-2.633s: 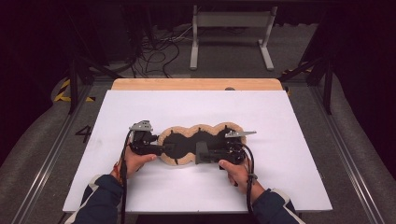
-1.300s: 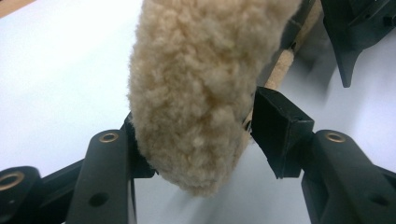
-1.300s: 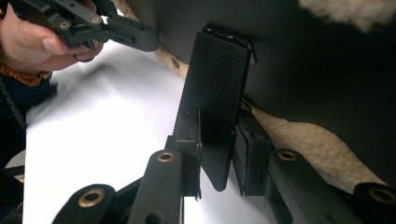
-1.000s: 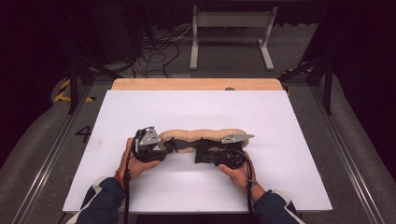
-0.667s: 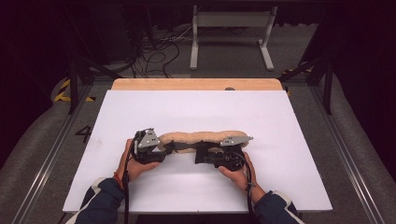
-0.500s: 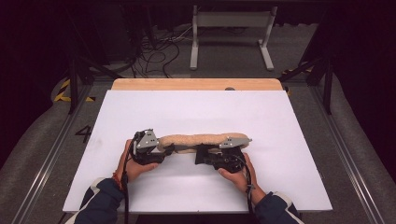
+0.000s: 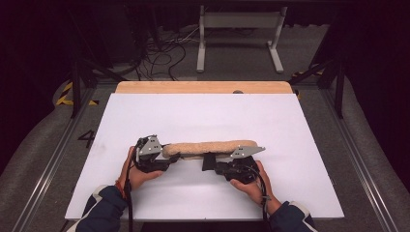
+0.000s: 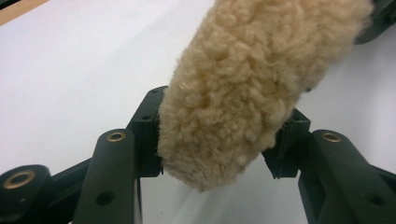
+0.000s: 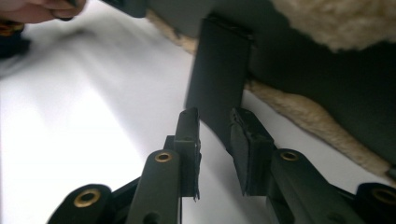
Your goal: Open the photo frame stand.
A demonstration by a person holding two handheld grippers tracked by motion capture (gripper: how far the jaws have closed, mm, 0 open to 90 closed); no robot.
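Note:
A long pad of beige fleece (image 7: 210,147) with a dark inner side is folded into a roll, fleece outward, just above the white table sheet (image 7: 203,116). My left gripper (image 7: 167,157) is shut on the roll's left end; in the left gripper view the fleece (image 8: 243,93) bulges between the two black jaws of the left gripper (image 8: 219,140). My right gripper (image 7: 212,166) is shut on a black strap tab (image 7: 209,162) under the roll. In the right gripper view the tab (image 9: 219,79) runs down between the pads of the right gripper (image 9: 215,135), below dark lining and fleece (image 9: 336,18).
The white sheet lies on a wooden board (image 7: 203,87) whose far edge shows. Beyond the table stand a grey metal frame (image 7: 239,34) and loose cables (image 7: 159,53) on the floor. Metal rails run along both sides of the table.
The pad lay open and flat with its dark inside up; it is now folded into a fleece-out roll held between both grippers. Over the last second the hands have barely moved.

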